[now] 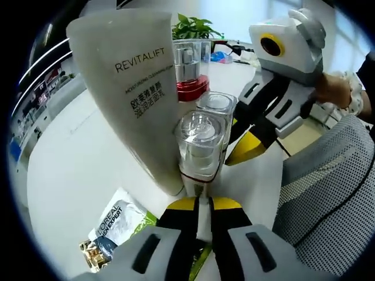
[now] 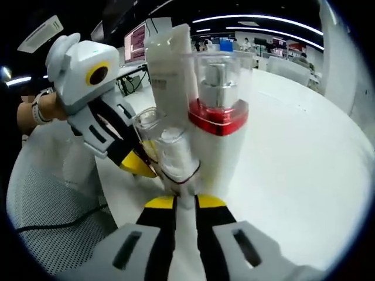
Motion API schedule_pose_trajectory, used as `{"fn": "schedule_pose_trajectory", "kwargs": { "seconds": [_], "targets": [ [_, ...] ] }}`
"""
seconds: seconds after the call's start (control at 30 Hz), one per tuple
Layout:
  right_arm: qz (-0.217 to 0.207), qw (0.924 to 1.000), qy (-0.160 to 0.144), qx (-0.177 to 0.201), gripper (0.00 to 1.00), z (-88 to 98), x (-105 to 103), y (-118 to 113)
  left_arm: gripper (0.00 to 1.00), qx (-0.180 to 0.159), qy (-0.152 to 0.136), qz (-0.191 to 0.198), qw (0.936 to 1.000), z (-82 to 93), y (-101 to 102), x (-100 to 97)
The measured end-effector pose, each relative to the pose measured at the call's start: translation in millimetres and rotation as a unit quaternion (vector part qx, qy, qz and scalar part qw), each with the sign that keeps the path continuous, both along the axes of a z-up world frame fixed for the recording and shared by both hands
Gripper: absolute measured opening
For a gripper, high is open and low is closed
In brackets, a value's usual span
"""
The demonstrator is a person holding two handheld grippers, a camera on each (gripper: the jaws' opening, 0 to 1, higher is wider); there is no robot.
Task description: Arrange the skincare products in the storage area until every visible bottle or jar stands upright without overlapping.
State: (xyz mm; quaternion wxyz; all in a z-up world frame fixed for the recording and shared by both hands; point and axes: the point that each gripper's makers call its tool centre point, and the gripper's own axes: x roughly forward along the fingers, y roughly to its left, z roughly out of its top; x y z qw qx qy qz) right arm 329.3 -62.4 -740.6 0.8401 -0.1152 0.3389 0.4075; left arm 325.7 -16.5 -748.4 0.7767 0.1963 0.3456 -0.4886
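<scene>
Both my grippers hold pump bottles upright on the white round table [image 1: 76,170].

At near left in the left gripper view lies a flat printed sachet [image 1: 114,225], down on the table. Next stands the tall grey-white squeeze tube [image 1: 137,88] on its cap, printed REVITALIFT. Just right of it, my left gripper [image 1: 198,206] has its yellow-tipped jaws pressed onto the base of a white pump bottle with a clear square cap [image 1: 199,146], steadying it upright, I judge, beside the tube. Behind stands a second clear-capped bottle [image 1: 215,105], and farther off a red-collared white pump bottle [image 1: 190,73]. In the right gripper view, my right gripper [image 2: 185,205] pinches that red-collared bottle's [image 2: 218,117] base, keeping it standing close to the cluster without leaning. A grey mesh chair back [image 1: 328,199] sits at the right.
</scene>
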Motion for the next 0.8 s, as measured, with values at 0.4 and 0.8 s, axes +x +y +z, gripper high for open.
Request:
{"fn": "schedule_pose_trajectory", "kwargs": {
  "seconds": [0.4, 0.8],
  "targets": [
    [-0.016, 0.9998, -0.01, -0.009, 0.23, 15.4, -13.9, -1.6, 0.12, -0.007, -0.025, 0.012, 0.9996, 20.7, 20.5, 5.1],
    [-0.061, 0.9973, -0.033, -0.024, 0.47, 48.9, -23.8, 2.2, 0.36, -0.027, -0.063, 0.045, 0.9966, 57.8, 68.0, 10.9]
  ]
}}
